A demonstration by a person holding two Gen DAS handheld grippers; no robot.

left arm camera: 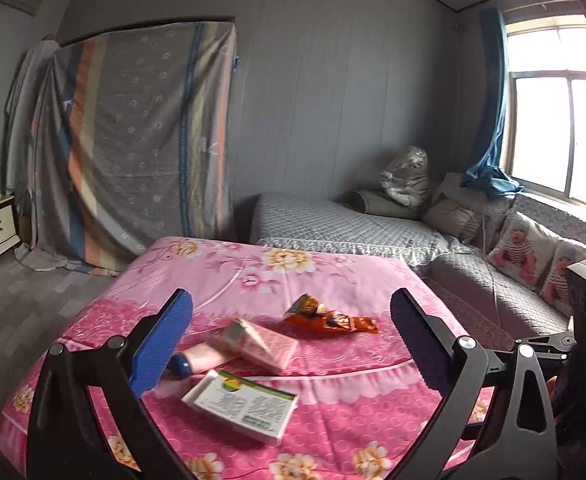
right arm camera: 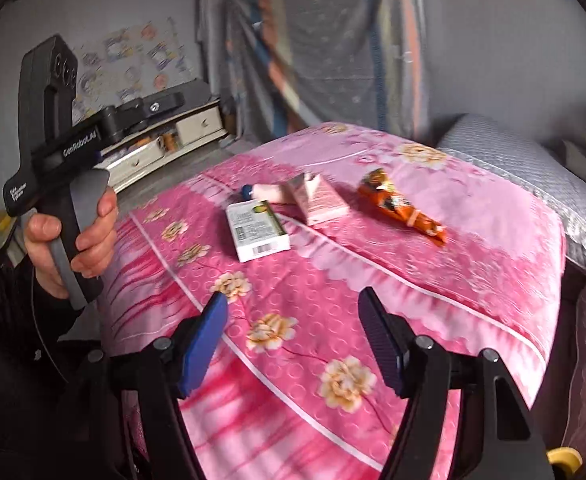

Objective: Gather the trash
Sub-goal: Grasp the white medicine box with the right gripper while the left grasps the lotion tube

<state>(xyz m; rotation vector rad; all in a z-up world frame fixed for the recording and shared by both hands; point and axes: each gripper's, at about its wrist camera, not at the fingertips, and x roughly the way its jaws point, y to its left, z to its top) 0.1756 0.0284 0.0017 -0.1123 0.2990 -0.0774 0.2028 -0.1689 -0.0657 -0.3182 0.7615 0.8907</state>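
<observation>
Both grippers hang over the pink floral cloth, fingers spread and empty.

The left hand (right arm camera: pixel 71 236) grips its handle upright; the left gripper (left arm camera: pixel 293 334) is widest, the right gripper (right arm camera: pixel 293 334) narrower. Beyond lie a white box (left arm camera: pixel 241 404), a pink box (left arm camera: pixel 263 342) over a half-hidden tube (left arm camera: pixel 197 361), then an orange wrapper (left arm camera: pixel 327 317). The sofa (left arm camera: pixel 493 292) behind is blurred.

Pink floral quilt (left arm camera: pixel 333 280) as landmark, on it a white and green flat carton (left arm camera: pixel 241 405) nearest, pink box (left arm camera: pixel 263 343) and pink blue-capped tube (left arm camera: pixel 201 360) behind, orange crumpled wrapper (left arm camera: pixel 329 318) farthest, left gripper (left arm camera: pixel 293 344) blue-padded, jaws wide, empty, above the quilt's near part.
</observation>
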